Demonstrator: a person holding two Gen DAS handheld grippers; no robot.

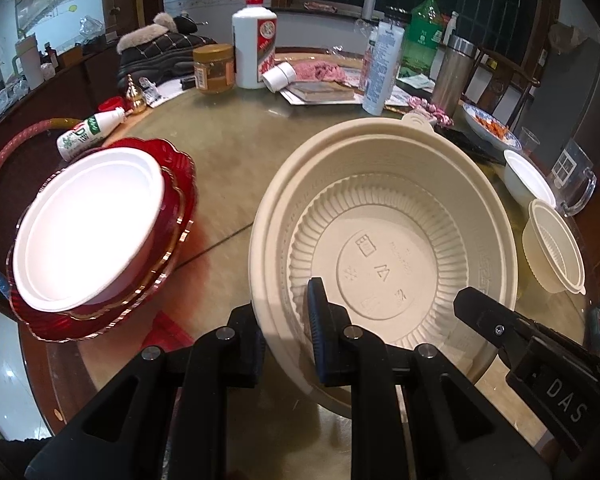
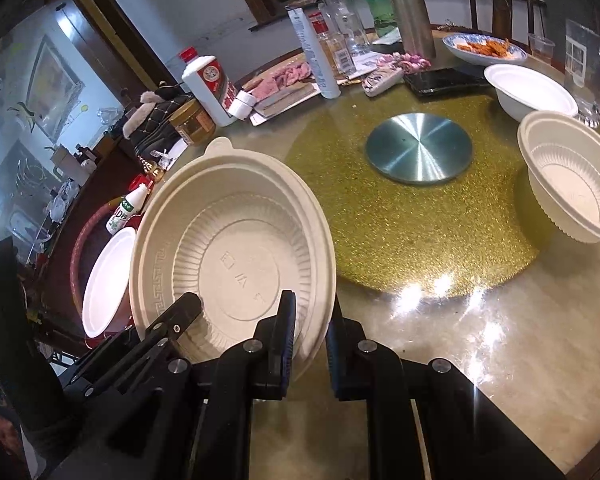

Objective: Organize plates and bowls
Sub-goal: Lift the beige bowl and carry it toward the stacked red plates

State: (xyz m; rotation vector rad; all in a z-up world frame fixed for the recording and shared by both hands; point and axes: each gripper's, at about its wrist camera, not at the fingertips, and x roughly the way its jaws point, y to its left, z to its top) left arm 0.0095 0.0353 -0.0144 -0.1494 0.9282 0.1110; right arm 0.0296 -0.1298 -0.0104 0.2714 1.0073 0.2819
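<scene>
A large beige plastic bowl (image 1: 384, 240) is held between both grippers above the table. My left gripper (image 1: 286, 320) is shut on its near left rim. My right gripper (image 2: 310, 328) is shut on its right rim, and its finger shows in the left wrist view (image 1: 484, 312). The bowl also shows in the right wrist view (image 2: 232, 256), tilted. To the left a white bowl (image 1: 88, 228) sits on red scalloped plates (image 1: 180, 184). A small beige bowl (image 2: 572, 180) and a white bowl (image 2: 530, 90) stand at the right.
The round glass table has a gold turntable mat (image 2: 420, 232) with a steel hub (image 2: 419, 153). At the back stand a white liquor bottle (image 1: 255, 48), a jar (image 1: 214, 68), a green bottle (image 1: 422, 34), a steel flask (image 1: 454, 74), a glass mug (image 2: 588, 68) and a dish of food (image 2: 484, 49).
</scene>
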